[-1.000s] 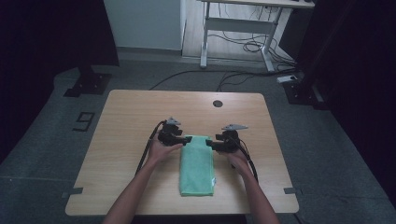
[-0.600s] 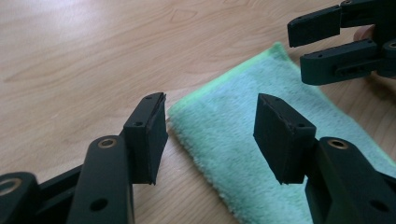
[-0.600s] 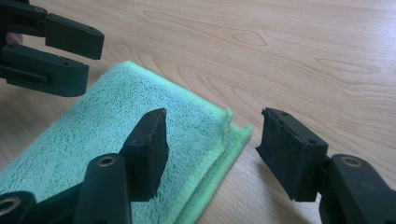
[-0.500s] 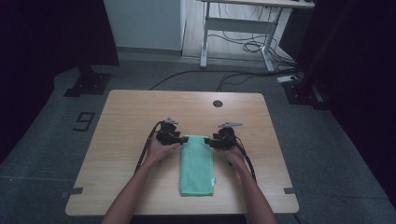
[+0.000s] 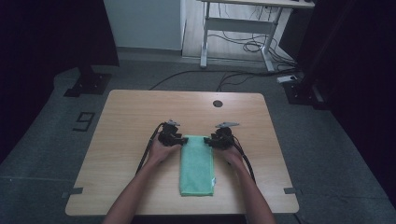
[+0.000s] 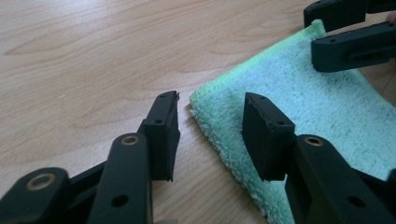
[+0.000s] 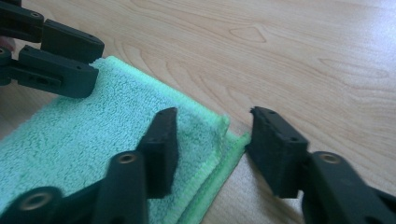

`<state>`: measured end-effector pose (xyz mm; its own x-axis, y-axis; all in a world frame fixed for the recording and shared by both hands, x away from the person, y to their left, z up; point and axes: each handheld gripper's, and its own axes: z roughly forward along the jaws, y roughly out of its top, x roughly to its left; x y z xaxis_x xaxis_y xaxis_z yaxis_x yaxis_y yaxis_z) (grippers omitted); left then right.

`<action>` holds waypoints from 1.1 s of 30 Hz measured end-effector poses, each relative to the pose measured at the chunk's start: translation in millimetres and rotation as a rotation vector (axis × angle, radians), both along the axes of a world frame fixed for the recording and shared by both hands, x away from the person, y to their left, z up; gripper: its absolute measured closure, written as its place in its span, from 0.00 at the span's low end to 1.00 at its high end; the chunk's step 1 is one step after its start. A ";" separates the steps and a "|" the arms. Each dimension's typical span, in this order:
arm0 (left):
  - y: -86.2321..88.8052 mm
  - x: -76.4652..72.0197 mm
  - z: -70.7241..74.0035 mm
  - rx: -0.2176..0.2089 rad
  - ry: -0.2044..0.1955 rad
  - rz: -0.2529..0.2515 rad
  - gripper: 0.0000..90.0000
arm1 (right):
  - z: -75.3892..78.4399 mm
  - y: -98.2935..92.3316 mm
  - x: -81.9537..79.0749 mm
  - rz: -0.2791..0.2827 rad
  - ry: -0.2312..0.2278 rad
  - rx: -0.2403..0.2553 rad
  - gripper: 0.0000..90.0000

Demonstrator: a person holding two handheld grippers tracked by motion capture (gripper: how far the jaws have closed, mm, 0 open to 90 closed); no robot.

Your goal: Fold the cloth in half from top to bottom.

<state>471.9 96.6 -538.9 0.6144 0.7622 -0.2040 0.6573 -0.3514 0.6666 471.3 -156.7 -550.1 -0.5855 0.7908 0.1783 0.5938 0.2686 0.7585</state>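
Observation:
A folded green towel point(image 5: 197, 165) lies lengthwise on the wooden table point(image 5: 130, 116). My left gripper point(image 5: 179, 140) rests at its far left corner. In the left gripper view that gripper point(image 6: 211, 100) is open, one jaw on bare wood and the other over the towel point(image 6: 317, 107), with the corner between them untouched. My right gripper point(image 5: 213, 140) stands at the far right corner. In the right gripper view it point(image 7: 215, 114) is open astride the layered edge of the towel point(image 7: 93, 126). Both pairs of jaws have just been closing. Each view shows the other gripper farther off point(image 6: 348, 32) point(image 7: 51, 51).
A dark round hole point(image 5: 217, 103) sits near the table's far edge. Beyond the table, a white desk frame point(image 5: 236, 32) and loose cables point(image 5: 187, 77) are on the floor. Bare wood lies left, right and behind the towel.
Both grippers' jaws have narrowed around the towel's far corners. The right hand has shifted slightly left toward its corner; the left hand has stayed put.

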 end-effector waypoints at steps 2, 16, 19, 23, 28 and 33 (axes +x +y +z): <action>-2.2 -1.4 0.0 0.021 -0.012 -0.006 0.73 | -0.3 1.9 -0.7 0.003 -0.013 -0.016 0.68; 3.2 -13.5 15.7 -0.059 -0.061 -0.050 0.97 | 9.5 -1.9 -6.6 0.065 -0.015 0.057 0.93; 5.7 -20.6 24.3 -0.074 -0.093 -0.063 0.97 | 19.1 -4.1 -13.0 0.077 -0.046 0.069 0.92; 8.7 -33.2 36.4 -0.090 -0.138 -0.075 0.97 | 32.2 -6.4 -26.4 0.091 -0.105 0.088 0.92; 12.4 -52.5 49.9 -0.107 -0.184 -0.099 0.97 | 42.3 -9.1 -43.8 0.115 -0.137 0.109 0.92; 14.1 -73.0 57.1 -0.120 -0.233 -0.125 0.97 | 49.9 -11.9 -63.6 0.141 -0.171 0.121 0.92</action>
